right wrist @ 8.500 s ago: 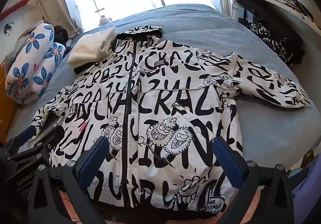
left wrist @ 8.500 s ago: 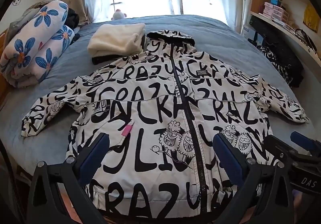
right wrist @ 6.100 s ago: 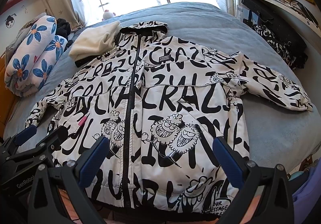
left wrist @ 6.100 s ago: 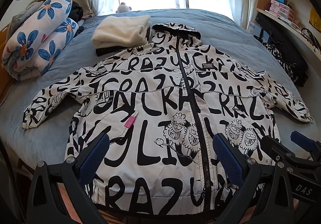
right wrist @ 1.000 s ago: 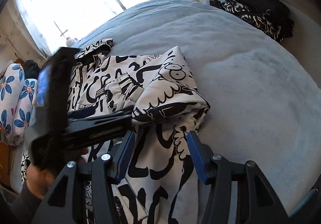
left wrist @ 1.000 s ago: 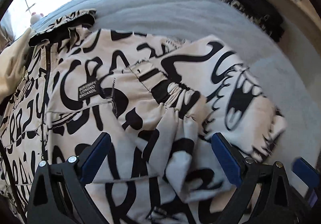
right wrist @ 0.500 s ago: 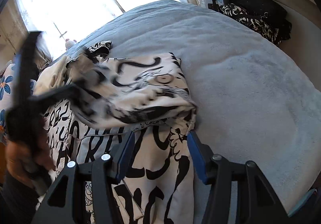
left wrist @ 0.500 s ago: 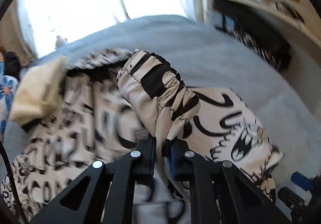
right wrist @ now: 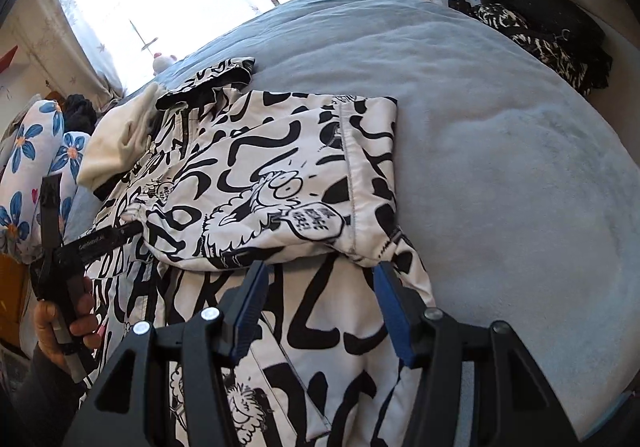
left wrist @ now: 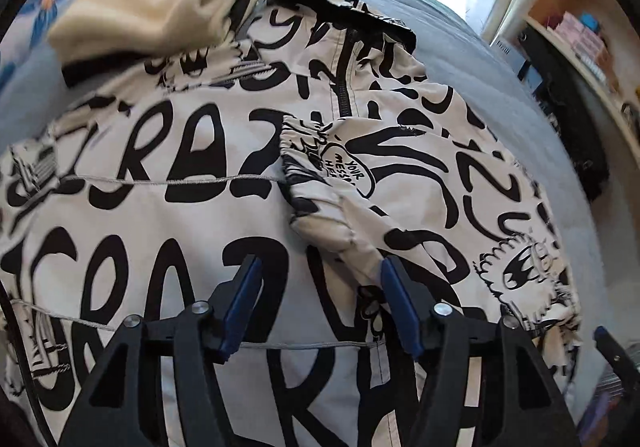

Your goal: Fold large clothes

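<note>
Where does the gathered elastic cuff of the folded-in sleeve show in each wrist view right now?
Left wrist: gathered elastic cuff at centre, just above the left tool.
Right wrist: cuff left of centre, small.
Shared landmark: folded cream fleece garment beside the hood.

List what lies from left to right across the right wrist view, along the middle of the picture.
Floral bedding roll → cream folded garment → printed jacket, its sleeve folded over the front → bare blue bed cover.

Jacket (left wrist: 192, 215) hem below both frames' edge; cream garment (left wrist: 152, 7) motion-blurred; shelf items (left wrist: 580, 39) indistinct.
</note>
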The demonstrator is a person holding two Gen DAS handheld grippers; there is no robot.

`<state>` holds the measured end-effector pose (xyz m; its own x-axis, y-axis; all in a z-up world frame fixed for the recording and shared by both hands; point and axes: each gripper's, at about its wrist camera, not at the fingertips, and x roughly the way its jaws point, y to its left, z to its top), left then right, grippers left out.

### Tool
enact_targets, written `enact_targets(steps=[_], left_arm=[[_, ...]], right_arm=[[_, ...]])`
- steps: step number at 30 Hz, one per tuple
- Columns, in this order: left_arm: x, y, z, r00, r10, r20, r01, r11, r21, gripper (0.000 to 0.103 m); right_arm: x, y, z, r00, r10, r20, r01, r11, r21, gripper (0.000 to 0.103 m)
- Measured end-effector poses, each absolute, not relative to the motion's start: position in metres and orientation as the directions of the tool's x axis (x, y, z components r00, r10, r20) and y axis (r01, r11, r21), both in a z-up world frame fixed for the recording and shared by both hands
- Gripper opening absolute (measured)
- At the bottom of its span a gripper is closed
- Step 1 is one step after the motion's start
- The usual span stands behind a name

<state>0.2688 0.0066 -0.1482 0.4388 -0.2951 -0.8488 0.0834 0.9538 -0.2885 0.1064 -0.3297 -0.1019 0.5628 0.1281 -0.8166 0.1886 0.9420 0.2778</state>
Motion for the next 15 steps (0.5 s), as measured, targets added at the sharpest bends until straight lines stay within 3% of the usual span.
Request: enact_targets(steps=[5, 11, 13, 15], left_arm=[[0.29, 0.009, -0.149, 0.415, -0.356, -0.837, 0.105, 0.933, -0.345, 0.073], [0.328, -0.007, -0.162, 0.369, -0.344, -0.864, 0.115, 0.939, -0.324, 0.074], [0.333, -0.011, -0.165, 0.376, -0.323, -0.868, 0.121, 0.946, -0.299, 0.068], [0.337, -0.013, -0.166, 0.378, -0.315, -0.871, 0.129, 0.949, -0.287, 0.042]], right_arm=[[0.135, -0.345, -0.094, 0.555, 0.157, -0.817, 0.18, 0.936, 0.302, 0.064], [0.2, -0.403, -0.119, 0.52, 0.21, -0.828, 0.266, 0.881, 0.39, 0.064], [0.223, -0.42, -0.139, 0.495, 0.223, -0.84, 0.3, 0.863, 0.406, 0.064], [0.244, -0.432, -0.159, 0.469, 0.223, -0.855, 0.329, 0.854, 0.403, 0.064]])
